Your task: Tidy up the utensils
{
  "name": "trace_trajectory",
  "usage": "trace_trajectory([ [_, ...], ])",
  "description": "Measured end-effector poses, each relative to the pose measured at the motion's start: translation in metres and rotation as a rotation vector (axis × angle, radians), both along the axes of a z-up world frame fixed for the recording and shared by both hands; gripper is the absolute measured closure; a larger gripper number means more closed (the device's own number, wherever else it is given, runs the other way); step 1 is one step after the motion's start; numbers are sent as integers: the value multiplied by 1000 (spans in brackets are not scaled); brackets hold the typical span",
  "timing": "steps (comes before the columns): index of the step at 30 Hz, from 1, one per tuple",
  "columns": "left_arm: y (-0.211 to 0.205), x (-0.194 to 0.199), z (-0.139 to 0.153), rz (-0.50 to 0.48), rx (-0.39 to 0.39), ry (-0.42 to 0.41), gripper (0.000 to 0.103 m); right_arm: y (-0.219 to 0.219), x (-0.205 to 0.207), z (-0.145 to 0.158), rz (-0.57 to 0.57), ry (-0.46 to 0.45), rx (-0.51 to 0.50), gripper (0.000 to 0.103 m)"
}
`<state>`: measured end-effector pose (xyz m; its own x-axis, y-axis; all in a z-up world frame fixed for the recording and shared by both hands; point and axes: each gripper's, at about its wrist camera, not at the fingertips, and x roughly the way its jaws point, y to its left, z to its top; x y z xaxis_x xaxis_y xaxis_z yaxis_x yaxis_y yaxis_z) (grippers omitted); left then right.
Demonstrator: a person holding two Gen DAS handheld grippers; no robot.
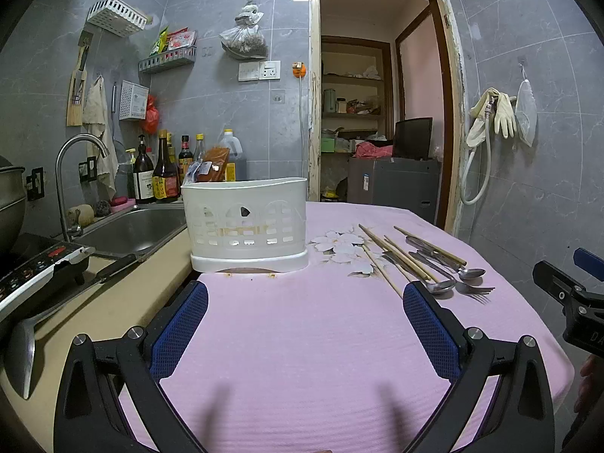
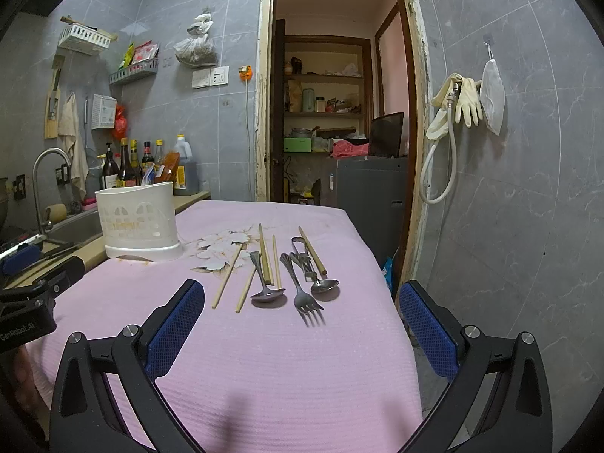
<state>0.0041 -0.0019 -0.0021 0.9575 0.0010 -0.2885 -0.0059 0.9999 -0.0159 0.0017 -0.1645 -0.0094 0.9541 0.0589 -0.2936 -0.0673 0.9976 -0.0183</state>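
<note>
While both grippers [image 1: 305,324] [image 2: 302,324] gape wide, steel cutlery [image 2: 298,283] lies beside a latticed plastic caddy [image 2: 137,222].

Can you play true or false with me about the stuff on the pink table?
1. The fork lies on the pink cloth. True.
2. The chopsticks stand in the white basket. False: they lie on the cloth beside the spoons.
3. Both grippers, left gripper and right gripper, are open and empty. True.
4. The white basket is lying tipped over. False: it stands upright near the sink.
5. Yellow gloves hang on the wall. True.
</note>
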Motion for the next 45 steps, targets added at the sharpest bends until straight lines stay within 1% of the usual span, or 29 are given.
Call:
trace_trajectory([
  [30,-2,1,0,1,4,2,2,0,3,0,0,2,7,0],
  [31,3,2,-1,0,5,3,2,0,3,0,0,2,7,0],
  [45,4,2,-1,-1,5,7,2,-1,5,-1,1,7,9,0],
])
